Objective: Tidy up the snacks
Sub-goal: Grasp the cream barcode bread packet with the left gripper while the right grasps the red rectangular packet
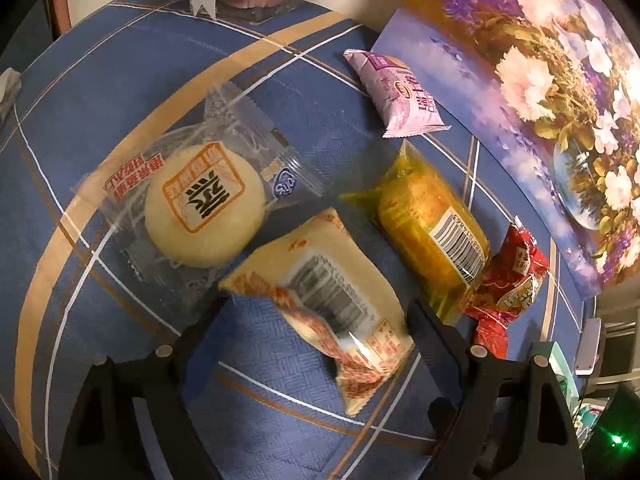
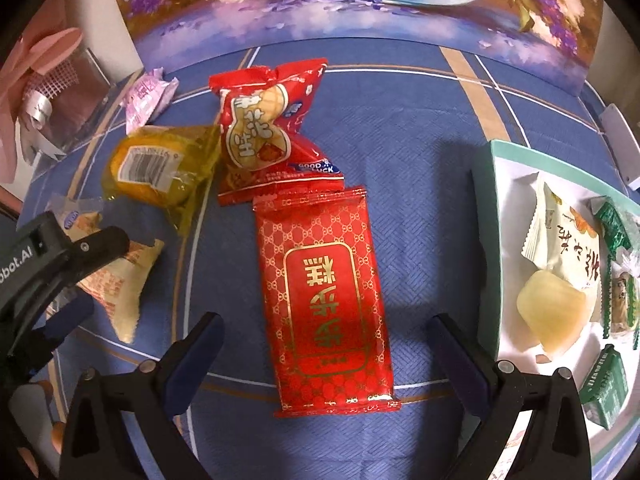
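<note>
Blue tablecloth (image 2: 420,200), floral painting (image 2: 360,20) behind.

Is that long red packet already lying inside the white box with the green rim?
No, the long red packet lies on the blue tablecloth, apart from the white box to its right.

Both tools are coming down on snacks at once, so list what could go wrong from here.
1. The left tool straddles the cream crinkly packet with the barcode; its far finger sits close to the yellow transparent-wrapped cake and may snag its wrapper.
2. The right tool brackets the long red foil packet with gold lettering, whose top edge meets the red peanut-print bag; lifting could drag that bag.
</note>
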`<action>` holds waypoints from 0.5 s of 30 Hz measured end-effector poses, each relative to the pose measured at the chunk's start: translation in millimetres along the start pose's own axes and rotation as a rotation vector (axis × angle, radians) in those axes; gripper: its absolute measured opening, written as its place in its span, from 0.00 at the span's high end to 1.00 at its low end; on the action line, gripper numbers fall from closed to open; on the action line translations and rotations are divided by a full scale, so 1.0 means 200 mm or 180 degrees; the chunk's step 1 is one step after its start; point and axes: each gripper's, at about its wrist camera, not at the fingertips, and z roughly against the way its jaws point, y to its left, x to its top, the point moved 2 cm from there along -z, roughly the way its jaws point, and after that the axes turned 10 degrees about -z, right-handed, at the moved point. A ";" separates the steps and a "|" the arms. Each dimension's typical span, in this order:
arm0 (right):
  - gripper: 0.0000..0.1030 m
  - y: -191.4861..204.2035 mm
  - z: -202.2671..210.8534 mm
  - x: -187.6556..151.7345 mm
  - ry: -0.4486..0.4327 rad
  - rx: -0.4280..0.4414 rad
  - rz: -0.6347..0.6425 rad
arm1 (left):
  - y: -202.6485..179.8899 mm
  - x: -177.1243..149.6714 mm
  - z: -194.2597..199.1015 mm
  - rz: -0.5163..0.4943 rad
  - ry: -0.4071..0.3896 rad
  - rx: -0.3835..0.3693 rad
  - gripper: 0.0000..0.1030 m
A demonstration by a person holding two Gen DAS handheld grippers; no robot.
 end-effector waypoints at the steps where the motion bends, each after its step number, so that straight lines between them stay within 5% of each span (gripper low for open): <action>1: 0.00 0.01 -0.01 0.00 0.0000 -0.0031 0.0039 | 0.00 0.00 0.00 -0.0006 -0.0004 -0.0001 0.25; 10: 0.08 0.06 -0.03 -0.01 -0.0080 -0.0151 0.0187 | -0.04 0.01 0.00 -0.0108 0.0046 -0.0182 0.54; 15: 0.27 0.03 0.00 -0.04 -0.0137 -0.0152 0.0160 | -0.05 -0.02 0.00 -0.0148 0.0095 -0.0236 0.57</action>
